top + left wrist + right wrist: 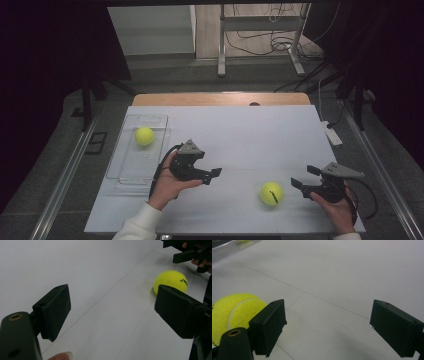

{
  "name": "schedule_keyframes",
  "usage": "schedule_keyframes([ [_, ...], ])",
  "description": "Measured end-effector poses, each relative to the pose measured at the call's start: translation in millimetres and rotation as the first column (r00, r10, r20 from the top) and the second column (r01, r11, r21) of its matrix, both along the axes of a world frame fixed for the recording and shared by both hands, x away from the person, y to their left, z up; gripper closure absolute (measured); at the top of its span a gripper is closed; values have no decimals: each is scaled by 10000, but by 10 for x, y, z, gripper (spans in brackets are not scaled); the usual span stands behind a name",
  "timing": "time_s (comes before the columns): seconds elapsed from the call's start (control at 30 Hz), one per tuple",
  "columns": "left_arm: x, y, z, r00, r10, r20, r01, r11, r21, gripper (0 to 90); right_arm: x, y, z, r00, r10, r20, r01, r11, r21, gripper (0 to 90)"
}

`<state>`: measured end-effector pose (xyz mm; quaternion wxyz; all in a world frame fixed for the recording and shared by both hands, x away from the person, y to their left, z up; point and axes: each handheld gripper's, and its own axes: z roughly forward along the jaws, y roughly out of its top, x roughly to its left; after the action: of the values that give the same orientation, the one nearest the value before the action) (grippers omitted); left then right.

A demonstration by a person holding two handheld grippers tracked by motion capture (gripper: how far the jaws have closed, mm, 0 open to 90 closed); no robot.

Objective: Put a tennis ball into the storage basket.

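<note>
At the left of the high view a clear, shallow, rectangular plastic tray [131, 172] lies on the pale, smooth tabletop [260, 135], a fuzzy yellow tennis ball [144, 136] sitting in its far end. Just right of it, the left hand [167, 186] comes up from the lower edge and holds the left tool [214, 174] level, aimed toward the right of the frame; its flat black jaws stand apart with nothing between them. In the lower middle a second tennis ball [271, 193], round and felt-covered with a dark printed mark, rests on the tabletop between the two tools, touching neither. At lower right the right hand [340, 210] holds the right tool [304, 176] aimed left, jaws spread and empty.
</note>
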<state>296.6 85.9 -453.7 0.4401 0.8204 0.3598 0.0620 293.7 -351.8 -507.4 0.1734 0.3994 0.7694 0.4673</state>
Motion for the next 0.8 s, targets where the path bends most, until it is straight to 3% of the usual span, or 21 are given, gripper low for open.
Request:
schedule_keyframes([
  [0.53,5,-278,-79,9984,-567,-38,569,9970,525,143,-2,20,-9,10000,78,8,-78,9999,-85,134],
  [0.8,20,-358,-118,9970,-755,-144,762,9955,557,141,2,30,-14,9999,127,-9,-127,9998,-124,134],
])
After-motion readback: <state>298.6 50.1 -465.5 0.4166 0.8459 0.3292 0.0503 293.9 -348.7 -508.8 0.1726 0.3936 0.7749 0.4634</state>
